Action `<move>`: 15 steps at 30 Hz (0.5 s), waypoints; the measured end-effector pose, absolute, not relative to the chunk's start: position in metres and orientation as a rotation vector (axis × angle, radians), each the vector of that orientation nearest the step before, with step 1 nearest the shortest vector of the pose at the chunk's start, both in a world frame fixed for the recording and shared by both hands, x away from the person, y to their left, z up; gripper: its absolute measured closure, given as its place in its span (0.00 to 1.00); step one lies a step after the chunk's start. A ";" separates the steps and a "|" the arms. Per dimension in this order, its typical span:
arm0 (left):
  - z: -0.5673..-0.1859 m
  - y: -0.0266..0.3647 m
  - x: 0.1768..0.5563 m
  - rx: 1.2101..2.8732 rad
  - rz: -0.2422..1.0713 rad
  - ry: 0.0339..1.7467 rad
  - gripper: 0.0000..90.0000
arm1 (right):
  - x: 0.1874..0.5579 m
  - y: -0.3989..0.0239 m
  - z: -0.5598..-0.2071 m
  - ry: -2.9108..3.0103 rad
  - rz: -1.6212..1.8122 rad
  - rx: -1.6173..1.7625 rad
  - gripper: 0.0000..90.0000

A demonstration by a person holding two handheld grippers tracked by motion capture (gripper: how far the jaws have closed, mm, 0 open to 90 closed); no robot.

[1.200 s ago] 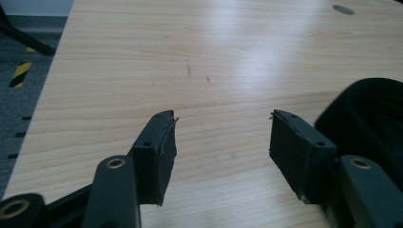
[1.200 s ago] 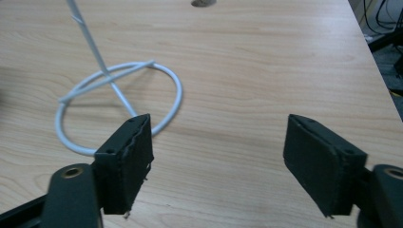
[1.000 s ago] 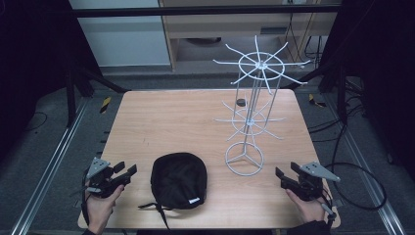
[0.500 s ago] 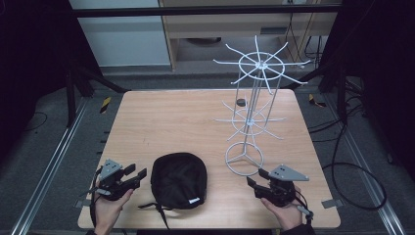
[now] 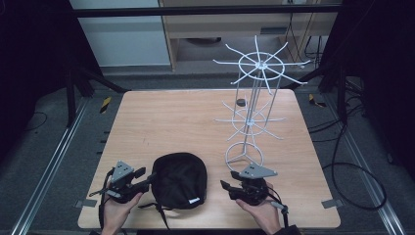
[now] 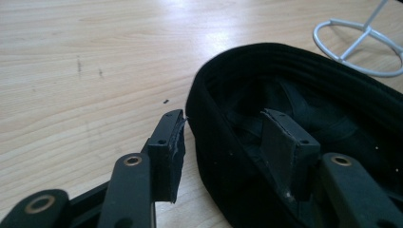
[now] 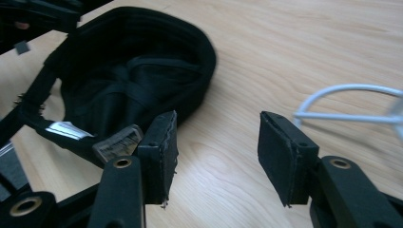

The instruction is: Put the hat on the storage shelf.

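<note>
- The high view shows the black fabric cap (image 5: pixel 178 179) lying upside down near the wooden table's (image 5: pixel 186 122) front edge, between the left gripper (image 5: pixel 147 180) and the right gripper (image 5: pixel 224 186); the white wire rack (image 5: pixel 252 105) stands behind.
- The left gripper view shows the cap's rim (image 6: pixel 214 137) between its spread jaws, which have just been closing; no squeeze on the cloth shows.
- The right gripper's jaws, also just closing, stand apart over bare wood beside the cap (image 7: pixel 133 80).
- The cap's long axis runs front to back; the strap (image 5: pixel 159 211) trails off the front edge.
- The inner label (image 7: pixel 116 141) is blurred.

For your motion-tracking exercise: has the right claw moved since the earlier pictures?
Yes. The right claw has slid left from the table's right edge, past the white wire rack's ring base, towards the black fabric cap, its jaws closing with nothing between them.
</note>
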State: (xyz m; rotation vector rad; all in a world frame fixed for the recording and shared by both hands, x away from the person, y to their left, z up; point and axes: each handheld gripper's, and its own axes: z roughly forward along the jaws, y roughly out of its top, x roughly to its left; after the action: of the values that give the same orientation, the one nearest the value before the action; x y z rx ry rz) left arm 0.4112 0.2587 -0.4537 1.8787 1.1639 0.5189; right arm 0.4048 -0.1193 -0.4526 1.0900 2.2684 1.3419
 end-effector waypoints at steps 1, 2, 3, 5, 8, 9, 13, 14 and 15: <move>-0.454 0.257 0.412 1.889 0.520 1.164 0.56 | 0.406 -0.114 -0.453 2.280 1.342 1.084 0.54; -0.455 0.255 0.413 1.897 0.521 1.166 0.56 | 0.407 -0.109 -0.454 2.291 1.342 1.081 0.54; -0.456 0.254 0.414 1.910 0.521 1.169 0.56 | 0.408 -0.105 -0.455 2.303 1.343 1.072 0.53; -0.458 0.252 0.415 1.922 0.513 1.175 0.57 | 0.409 -0.095 -0.456 2.317 1.345 1.066 0.53; -0.461 0.251 0.417 1.950 0.507 1.177 0.59 | 0.411 -0.083 -0.458 2.328 1.366 1.072 0.52; -0.462 0.251 0.418 1.956 0.505 1.181 0.60 | 0.412 -0.079 -0.458 2.330 1.367 1.070 0.51; -0.465 0.251 0.421 1.962 0.484 1.194 0.63 | 0.416 -0.067 -0.461 2.344 1.371 1.070 0.50; -0.466 0.251 0.422 1.963 0.482 1.198 0.64 | 0.417 -0.065 -0.462 2.349 1.359 1.070 0.49; -0.466 0.251 0.422 1.969 0.478 1.202 0.65 | 0.418 -0.063 -0.464 2.351 1.349 1.076 0.49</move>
State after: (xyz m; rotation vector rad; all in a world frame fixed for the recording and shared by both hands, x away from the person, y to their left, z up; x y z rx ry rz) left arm 0.4221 0.2507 -0.4661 1.9687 1.2023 0.4779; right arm 0.4184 -0.0627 -0.4645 1.0756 2.3514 1.3491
